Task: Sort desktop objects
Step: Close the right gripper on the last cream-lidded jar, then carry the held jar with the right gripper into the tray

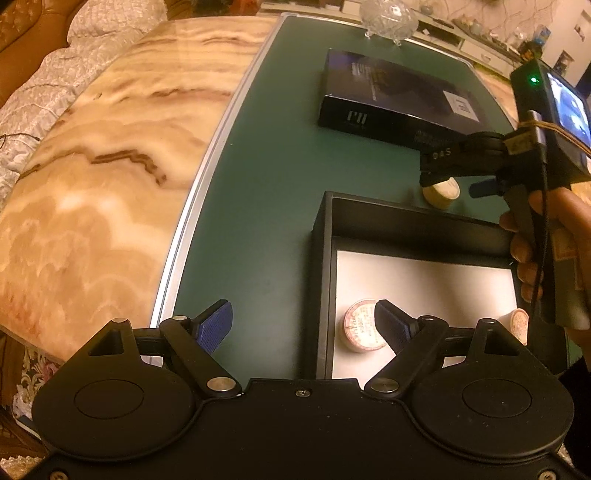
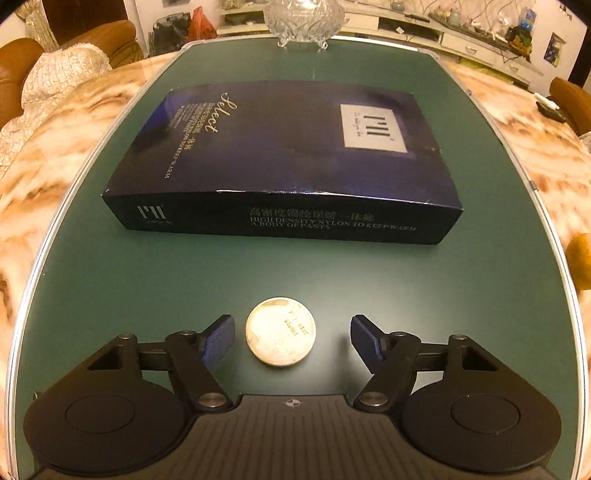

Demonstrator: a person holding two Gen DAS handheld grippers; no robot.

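A small round cream tin [image 2: 280, 331] lies on the green mat between the open fingers of my right gripper [image 2: 292, 339], not touched. The same tin [image 1: 442, 192] shows in the left wrist view under the right gripper [image 1: 461, 182]. My left gripper [image 1: 304, 325] is open and empty above the left wall of a black tray [image 1: 325, 258] with a white floor. Two round pinkish tins lie in the tray: one [image 1: 360, 330] near the left wall, one [image 1: 515, 323] at the right.
A large dark blue box [image 2: 284, 162] lies on the green mat [image 2: 147, 280] beyond the tin. A glass bowl [image 2: 304, 18] stands at the mat's far edge. The marble tabletop [image 1: 92, 166] surrounds the mat. A sofa is at far left.
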